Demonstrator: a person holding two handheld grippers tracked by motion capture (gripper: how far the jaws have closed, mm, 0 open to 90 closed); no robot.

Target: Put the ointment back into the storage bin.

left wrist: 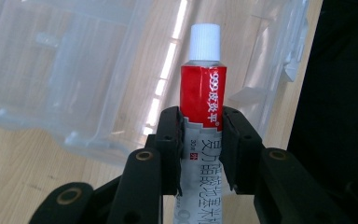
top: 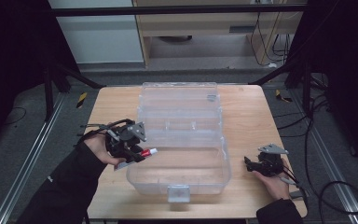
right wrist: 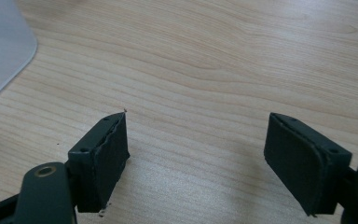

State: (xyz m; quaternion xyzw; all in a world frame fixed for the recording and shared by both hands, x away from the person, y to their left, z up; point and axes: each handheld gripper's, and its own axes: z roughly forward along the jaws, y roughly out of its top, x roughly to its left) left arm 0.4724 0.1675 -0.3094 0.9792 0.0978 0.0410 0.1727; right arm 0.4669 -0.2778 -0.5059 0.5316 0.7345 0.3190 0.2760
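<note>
The left claw (left wrist: pixel 199 140) clamps a small red-and-white ointment tube with a white screw cap (left wrist: pixel 203 84) mid-body at the rim of the clear plastic storage box (top: pixel 182 140); light and squashable, it seems best gripped gently there. The right claw (right wrist: pixel 196 154) gapes empty over the wooden counter (right wrist: pixel 214 56).

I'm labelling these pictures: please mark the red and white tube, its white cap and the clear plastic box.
Red and white tube (left wrist: pixel 203 91), left gripper view, red band.
White ribbed cap (left wrist: pixel 205 42), left gripper view, side.
Clear plastic box (top: pixel 178 193), high view, front latch.

Bare table (top: pixel 247 116) lay free at three o'clock of the clear box (top: pixel 179 140), whose raised lid (top: pixel 179 100) blocked passage at twelve o'clock.
</note>
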